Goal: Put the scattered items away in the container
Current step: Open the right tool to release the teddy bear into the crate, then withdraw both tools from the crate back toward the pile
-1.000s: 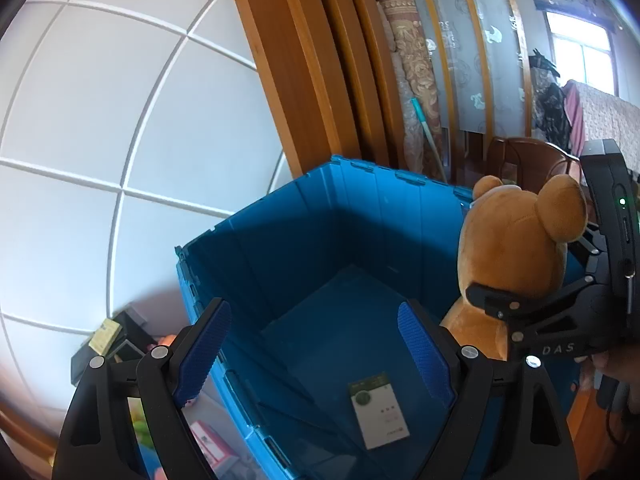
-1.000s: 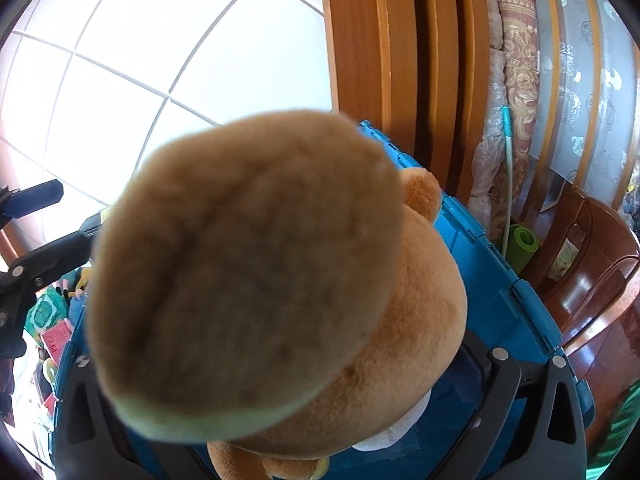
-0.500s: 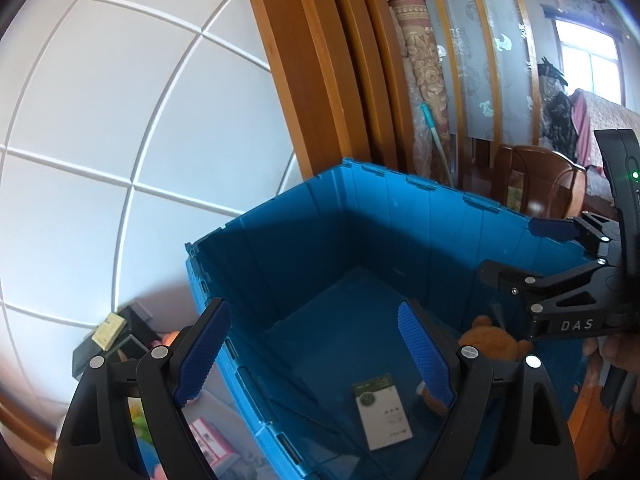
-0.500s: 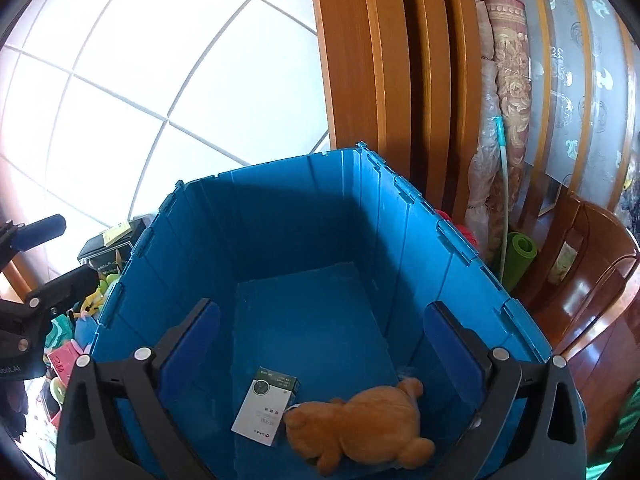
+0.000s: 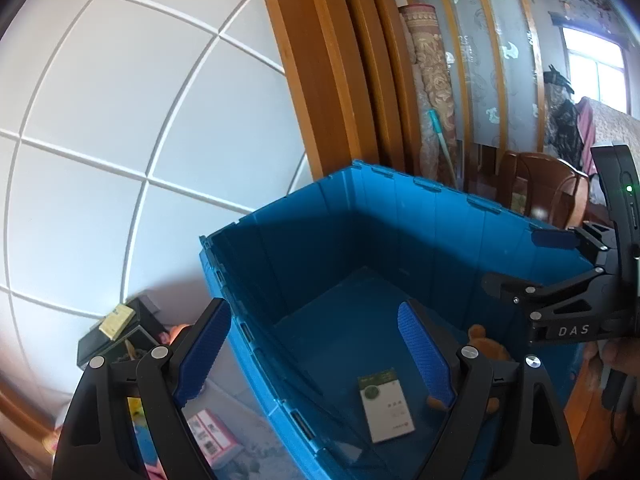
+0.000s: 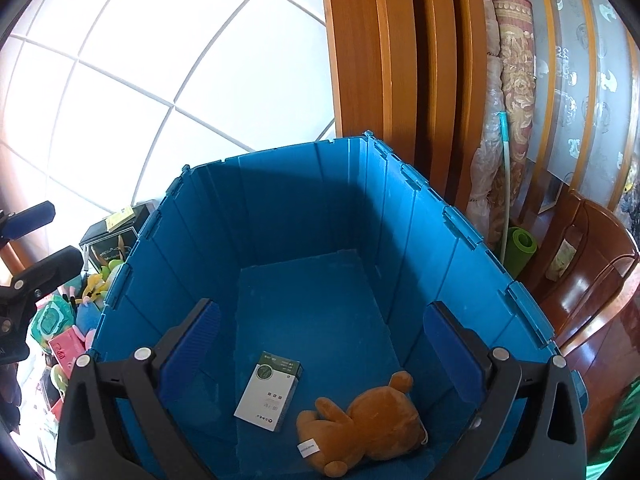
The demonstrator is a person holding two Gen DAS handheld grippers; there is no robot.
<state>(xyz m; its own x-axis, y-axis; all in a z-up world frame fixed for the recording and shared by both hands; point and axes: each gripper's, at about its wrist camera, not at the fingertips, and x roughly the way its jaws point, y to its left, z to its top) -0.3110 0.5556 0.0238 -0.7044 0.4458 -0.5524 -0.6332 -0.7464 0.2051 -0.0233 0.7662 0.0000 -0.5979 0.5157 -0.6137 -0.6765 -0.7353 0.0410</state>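
The bin (image 5: 400, 248) fills the left wrist view, tall, blue and open-topped, beside a white tiled wall. On its floor lies a white-and-green box (image 5: 386, 408), with a brown bear (image 5: 486, 346) partly hidden behind the left tool (image 5: 316, 354). That tool is released, jaws spread with nothing between them, straddling the bin's near left wall. Outside that wall, low at the left, loose items wait: a pink box (image 5: 210, 432) and a black case (image 5: 114, 334). The right tool (image 5: 520, 264) shows at the right edge, over the bin's far side. The next step, as I judge it, is to fetch another piece, so swing this tool left and clear of the rim before lowering.

In the right wrist view the bin (image 6: 400, 208) is seen from above. The bear (image 6: 368, 420) lies on its floor, just beside the box (image 6: 270, 396). The right tool (image 6: 320, 352) is released, jaws wide and empty above them. The left tool (image 6: 28, 240) shows at the left edge, near a pile of toys (image 6: 90, 292) outside the bin. Lift this tool straight up so a finger does not catch the wall, and take the top of the pile first.
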